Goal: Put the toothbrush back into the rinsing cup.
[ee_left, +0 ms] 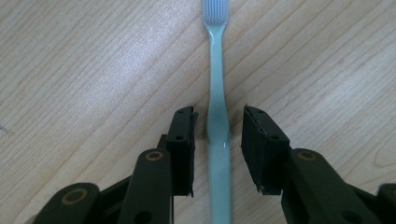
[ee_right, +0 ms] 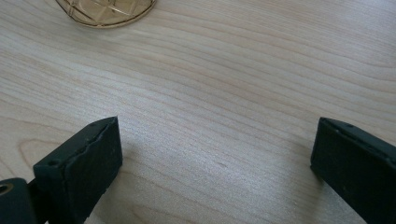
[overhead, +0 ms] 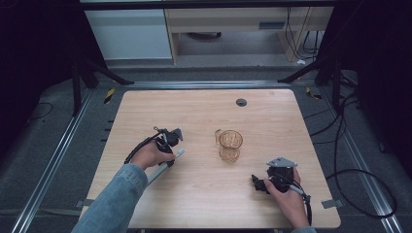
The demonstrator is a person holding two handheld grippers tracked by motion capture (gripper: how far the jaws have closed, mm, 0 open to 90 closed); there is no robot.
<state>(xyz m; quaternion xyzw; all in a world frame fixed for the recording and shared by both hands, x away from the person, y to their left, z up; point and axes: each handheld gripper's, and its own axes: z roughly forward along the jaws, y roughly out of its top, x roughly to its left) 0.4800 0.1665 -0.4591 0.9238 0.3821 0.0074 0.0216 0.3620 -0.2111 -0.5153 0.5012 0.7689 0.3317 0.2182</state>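
Observation:
A pale mint-green toothbrush lies flat on the wooden table, its bristled head pointing away from my left gripper. In the left gripper view the jaws straddle the handle, and a narrow gap shows on each side of it. In the high view the left gripper stands over the toothbrush at the table's left. An amber glass mug stands upright mid-table. My right gripper rests near the front right, wide open over bare wood, with the mug's base ahead of it.
A small dark round grommet sits in the tabletop near the far edge. Metal rails run along both sides of the table, with cables on the floor at the right. Cabinets stand beyond the far edge.

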